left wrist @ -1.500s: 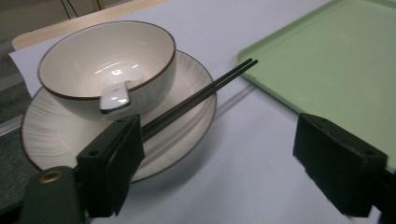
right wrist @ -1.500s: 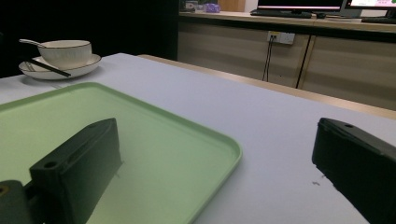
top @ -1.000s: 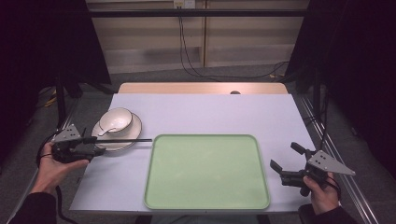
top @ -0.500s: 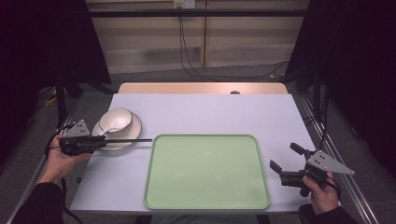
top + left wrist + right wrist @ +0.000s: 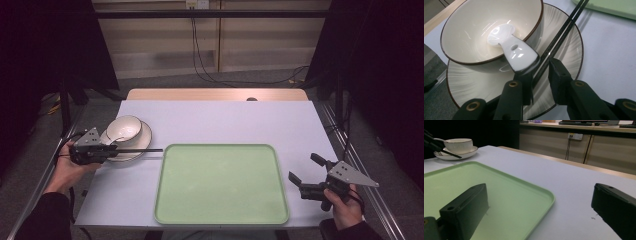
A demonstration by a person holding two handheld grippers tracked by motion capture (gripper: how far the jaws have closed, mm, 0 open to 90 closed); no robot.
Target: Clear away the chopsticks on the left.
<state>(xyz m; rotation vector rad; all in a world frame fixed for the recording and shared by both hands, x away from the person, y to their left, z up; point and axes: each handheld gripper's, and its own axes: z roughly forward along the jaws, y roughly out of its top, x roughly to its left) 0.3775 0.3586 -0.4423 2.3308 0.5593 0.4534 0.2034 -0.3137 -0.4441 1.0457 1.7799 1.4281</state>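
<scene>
Worktop (image 5: 220,120) carries a green tray (image 5: 220,185) at centre near the front edge, and a white dark-rimmed bowl (image 5: 124,128) seated on a ribbed plate (image 5: 140,142) at the tray's 10 o'clock, just beside its corner. A white spoon (image 5: 510,47) lies inside the bowl, its handle resting over the rim toward the camera in the left gripper view. A pair of black chopsticks (image 5: 560,40) lies across the plate beside the bowl, tips reaching toward the tray's edge. Left tongs (image 5: 540,75) are at the plate's 8 o'clock, narrowed about the chopsticks' near end; whether both jaws press on them cannot be told. Right tongs (image 5: 305,172) sit at the tray's 4 o'clock over bare worktop, jaws wide, holding nothing.
</scene>
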